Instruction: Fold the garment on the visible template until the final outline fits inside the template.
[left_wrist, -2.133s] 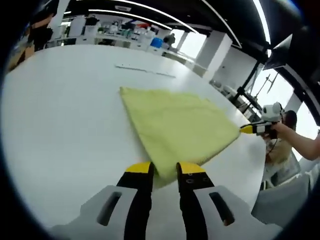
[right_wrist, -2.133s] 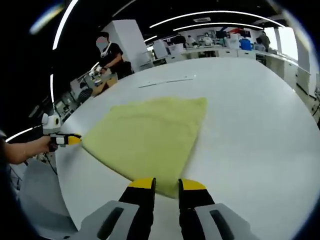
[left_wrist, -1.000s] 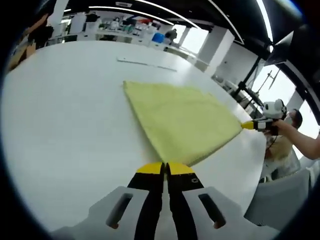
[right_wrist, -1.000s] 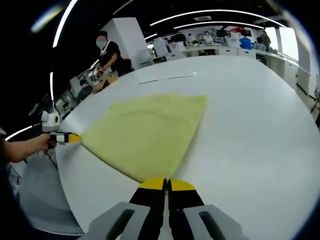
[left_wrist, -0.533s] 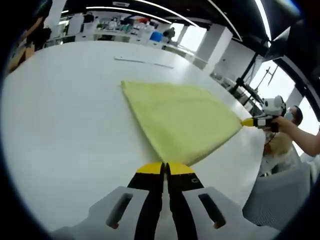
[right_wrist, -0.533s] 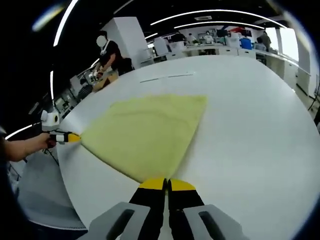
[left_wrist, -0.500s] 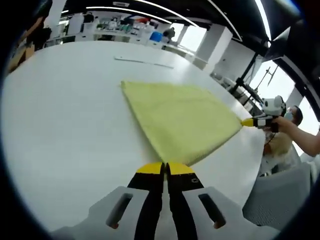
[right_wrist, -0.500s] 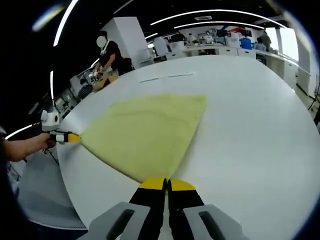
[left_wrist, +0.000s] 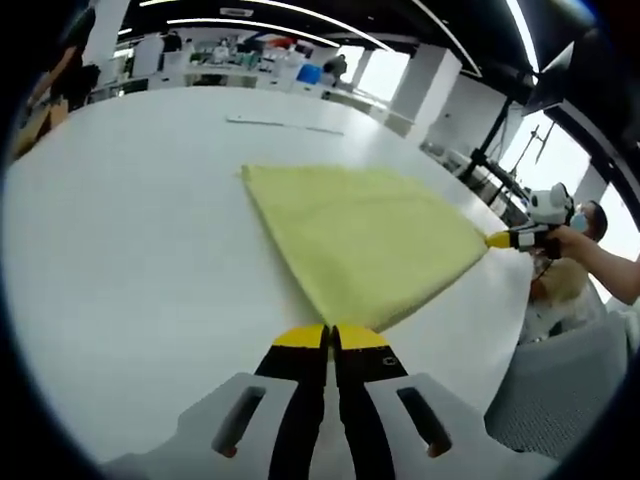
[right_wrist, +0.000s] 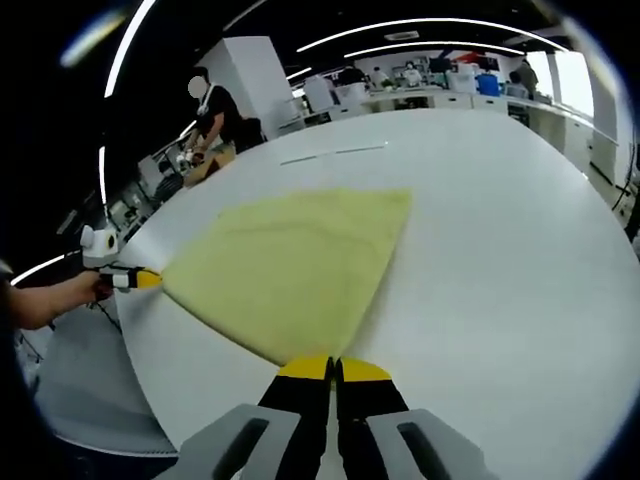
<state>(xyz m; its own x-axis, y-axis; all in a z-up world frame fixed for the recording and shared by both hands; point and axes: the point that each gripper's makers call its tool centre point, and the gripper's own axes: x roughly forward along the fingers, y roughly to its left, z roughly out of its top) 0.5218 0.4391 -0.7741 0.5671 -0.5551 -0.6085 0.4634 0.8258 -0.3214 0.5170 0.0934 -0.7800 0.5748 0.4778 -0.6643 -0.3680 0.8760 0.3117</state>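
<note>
A yellow-green cloth lies flat on the white table, spread as a rough square with one corner toward each camera. My left gripper is shut on the cloth's near corner in the left gripper view. That view also has my right gripper pinching the cloth's right corner, held by a hand. In the right gripper view the cloth runs down to my right gripper, shut on its near corner. The left gripper holds the left corner there.
A thin strip-like mark lies on the table beyond the cloth, also in the right gripper view. A grey chair stands past the table edge. A person stands by benches far behind.
Both grippers had open jaws around the cloth's corners 2.1 s ago and have since shut on them. Over the last half second the cloth and grippers hardly moved.
</note>
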